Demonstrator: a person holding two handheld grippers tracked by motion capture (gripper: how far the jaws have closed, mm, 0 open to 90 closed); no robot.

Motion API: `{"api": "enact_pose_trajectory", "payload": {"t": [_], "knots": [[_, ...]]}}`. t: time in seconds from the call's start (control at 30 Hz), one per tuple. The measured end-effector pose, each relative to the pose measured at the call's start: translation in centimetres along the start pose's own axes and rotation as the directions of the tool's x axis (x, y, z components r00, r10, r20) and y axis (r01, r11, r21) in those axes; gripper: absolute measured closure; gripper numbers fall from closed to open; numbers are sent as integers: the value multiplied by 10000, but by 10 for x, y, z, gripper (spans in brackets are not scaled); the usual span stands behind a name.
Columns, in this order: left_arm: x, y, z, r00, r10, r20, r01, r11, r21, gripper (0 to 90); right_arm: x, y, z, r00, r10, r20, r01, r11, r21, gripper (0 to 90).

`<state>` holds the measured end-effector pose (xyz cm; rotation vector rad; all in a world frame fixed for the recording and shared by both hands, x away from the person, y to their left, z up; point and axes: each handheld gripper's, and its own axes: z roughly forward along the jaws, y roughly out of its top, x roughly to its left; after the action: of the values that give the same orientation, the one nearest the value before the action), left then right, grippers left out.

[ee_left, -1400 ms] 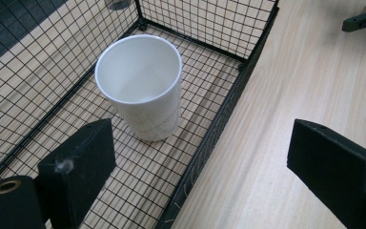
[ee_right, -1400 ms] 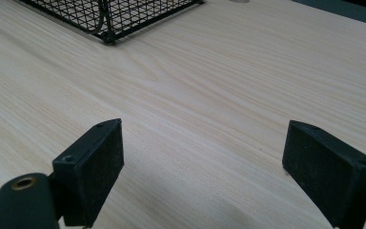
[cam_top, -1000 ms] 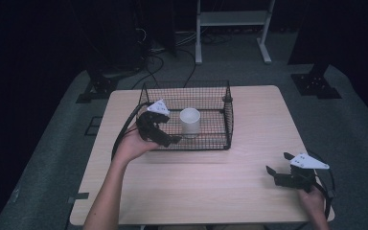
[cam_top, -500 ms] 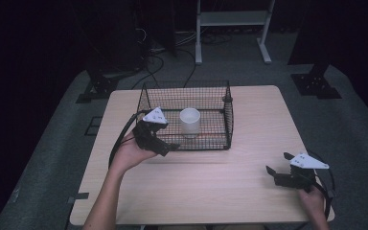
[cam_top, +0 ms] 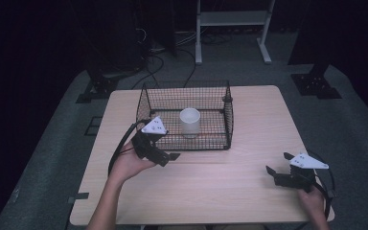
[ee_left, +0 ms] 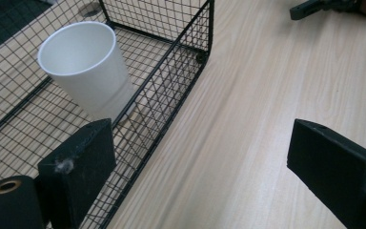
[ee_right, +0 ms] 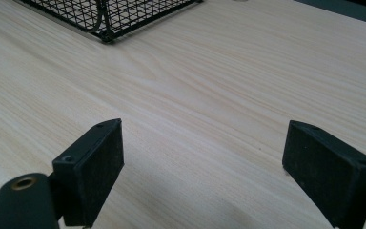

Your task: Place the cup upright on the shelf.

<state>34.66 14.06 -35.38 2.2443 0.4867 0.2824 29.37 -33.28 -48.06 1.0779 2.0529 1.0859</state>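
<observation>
Now: white cup (cam_top: pixel 189 122) upright inside the wire basket (cam_top: pixel 146 101), on its mesh floor, near the middle. Basket sits on the far half of the table (cam_top: pixel 230 191).

Left gripper (cam_top: pixel 170 156) held just outside the basket's near left corner, low over the tabletop, jaws wide apart with nothing between them. In the left gripper view, its left jaw lies over the basket's near wall, the cup (ee_left: pixel 86 71) beyond it behind the mesh; the right jaw stands over bare wood. Cup untouched.

Right gripper (cam_top: pixel 277 173) at the table's near right corner, well apart from the basket, pointing left across the wood. Jaws spread, empty; in the right gripper view only tabletop lies between them, with the basket's corner (ee_right: pixel 106 19) far off.
</observation>
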Motion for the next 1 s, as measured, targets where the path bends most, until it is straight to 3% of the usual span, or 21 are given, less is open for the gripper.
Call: {"api": "enact_pose_trajectory", "payload": {"t": [0.6,1.0], "knots": [[-19,-18,-3,10000,57,-42,-57,9999,-116,83,0,0,0,10000,1,29,-1,10000,-9,131],[-25,-37,-2,9998,-171,70,171,9998,-88,83,0,0,0,10000,4,27,-4,10000,-18,131]]}}
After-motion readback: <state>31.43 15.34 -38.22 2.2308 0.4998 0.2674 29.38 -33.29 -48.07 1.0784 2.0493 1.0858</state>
